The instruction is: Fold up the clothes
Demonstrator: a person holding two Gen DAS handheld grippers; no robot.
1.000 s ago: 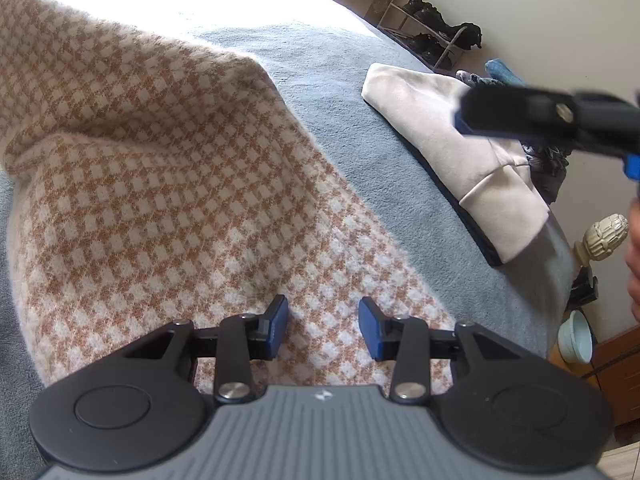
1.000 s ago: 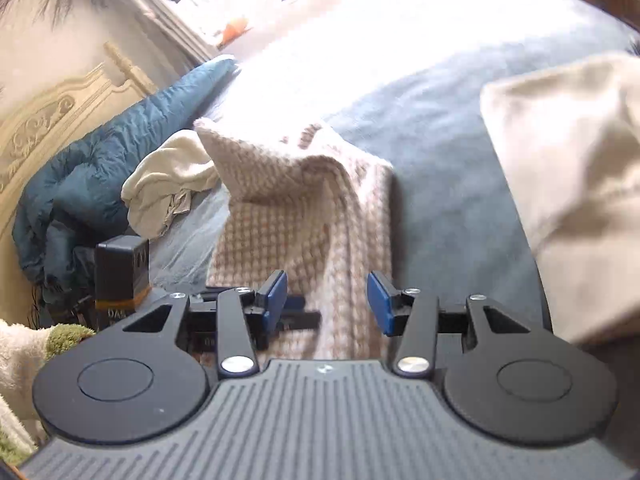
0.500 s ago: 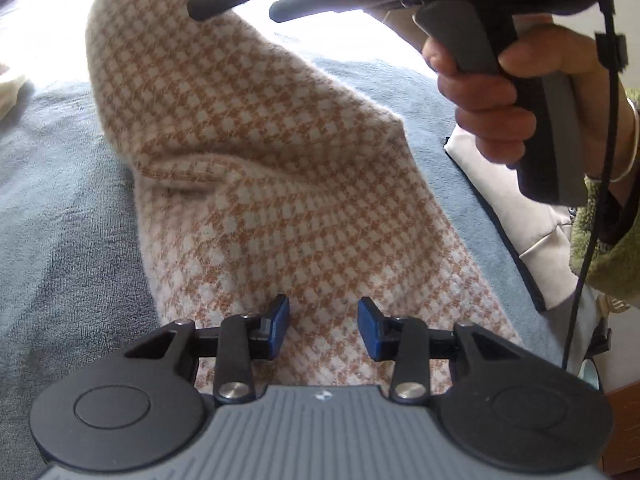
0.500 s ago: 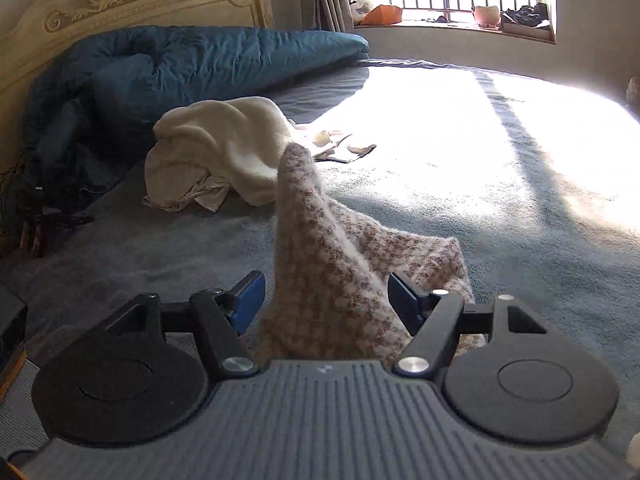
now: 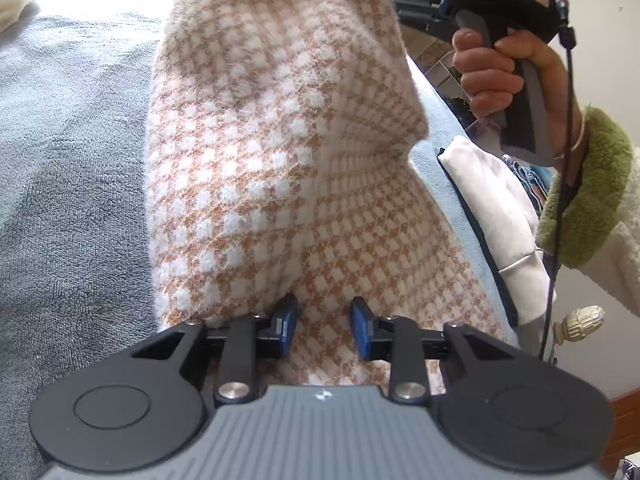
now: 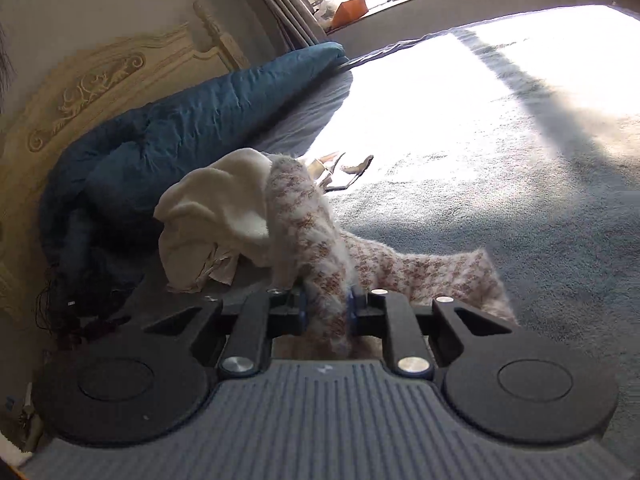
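An orange-and-white checkered garment lies on the grey-blue bed cover, with one part pulled up. In the right wrist view my right gripper has its jaws closing on a bunched fold of that garment, and both pads press on it. A hand holds that gripper's handle at the top right of the left wrist view. My left gripper sits low over the near end of the garment. Its jaws are closing with cloth in the gap, and the pads do not visibly pinch it.
A folded cream garment lies by the bed's right edge. A crumpled cream garment and a blue duvet sit by the carved headboard. Sunlit bed cover stretches toward the window.
My right gripper swung over to the garment, took a fold between wide jaws, then shut on it and drew it up. My left gripper moved along the garment and its jaws narrowed.
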